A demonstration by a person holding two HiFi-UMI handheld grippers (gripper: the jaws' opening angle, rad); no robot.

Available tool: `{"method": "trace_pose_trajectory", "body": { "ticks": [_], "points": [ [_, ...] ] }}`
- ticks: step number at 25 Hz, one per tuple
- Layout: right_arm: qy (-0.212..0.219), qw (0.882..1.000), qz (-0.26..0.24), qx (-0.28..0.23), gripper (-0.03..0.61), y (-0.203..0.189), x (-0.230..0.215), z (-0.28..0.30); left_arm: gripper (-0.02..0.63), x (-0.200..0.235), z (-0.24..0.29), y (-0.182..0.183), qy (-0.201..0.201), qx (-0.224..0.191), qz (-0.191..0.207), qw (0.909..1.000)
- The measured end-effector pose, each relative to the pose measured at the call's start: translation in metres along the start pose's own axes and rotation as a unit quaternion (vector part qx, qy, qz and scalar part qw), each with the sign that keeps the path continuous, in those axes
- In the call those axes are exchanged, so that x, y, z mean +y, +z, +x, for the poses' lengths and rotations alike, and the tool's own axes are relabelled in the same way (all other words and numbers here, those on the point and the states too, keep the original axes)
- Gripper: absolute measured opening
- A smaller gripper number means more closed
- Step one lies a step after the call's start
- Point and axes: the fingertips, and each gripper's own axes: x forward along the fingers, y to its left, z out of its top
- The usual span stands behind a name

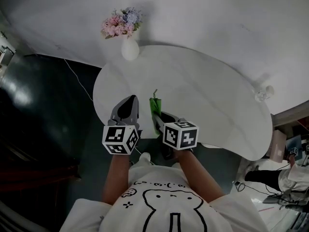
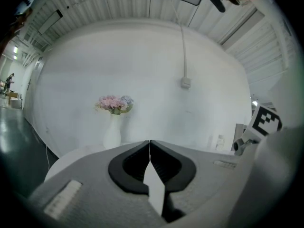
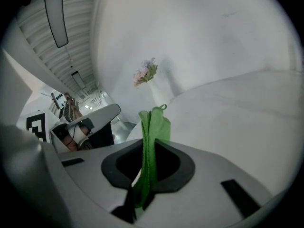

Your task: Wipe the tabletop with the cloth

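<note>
Pinching a folded green cloth [image 3: 153,127] upright between its jaws, the right gripper [image 1: 161,122] hangs at 6 o'clock over the near edge of the white table [image 1: 203,91]. Just beside it at 7 o'clock is the left gripper [image 1: 128,106] (jaws pressed together, nothing between). A white vase of flowers [image 1: 129,47] stands at 11 o'clock on the far edge.

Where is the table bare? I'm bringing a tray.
Bare: the table from middle to right, between the flower vase at the far left edge and a clear object at the right rim. Crowded: the near left edge, with the left hand-held gripper and the right hand-held gripper clamping the green cloth.
</note>
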Motion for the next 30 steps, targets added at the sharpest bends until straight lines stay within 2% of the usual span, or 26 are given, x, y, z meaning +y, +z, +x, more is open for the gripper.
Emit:
{"method": "trace_pose_trajectory", "body": {
  "ticks": [12, 15, 19, 30],
  "points": [
    [-0.014, 0.999, 0.012, -0.036, 0.043, 0.037, -0.063, -0.058, 0.018, -0.084, 0.047, 0.007, -0.035, 0.008, 0.027, 0.999],
    [-0.022, 0.999, 0.001, -0.042, 0.043, 0.043, -0.073, -0.071, 0.018, -0.102, 0.055, 0.009, -0.044, 0.009, 0.034, 0.9984],
    [-0.041, 0.998, -0.011, -0.046, 0.043, 0.048, -0.09, -0.09, 0.018, -0.127, 0.064, 0.008, -0.059, 0.011, 0.039, 0.9974],
    [-0.069, 0.997, 0.008, -0.042, 0.043, 0.05, -0.145, -0.139, 0.018, -0.199, 0.087, -0.008, -0.089, 0.022, 0.047, 0.9947]
  ]
}}
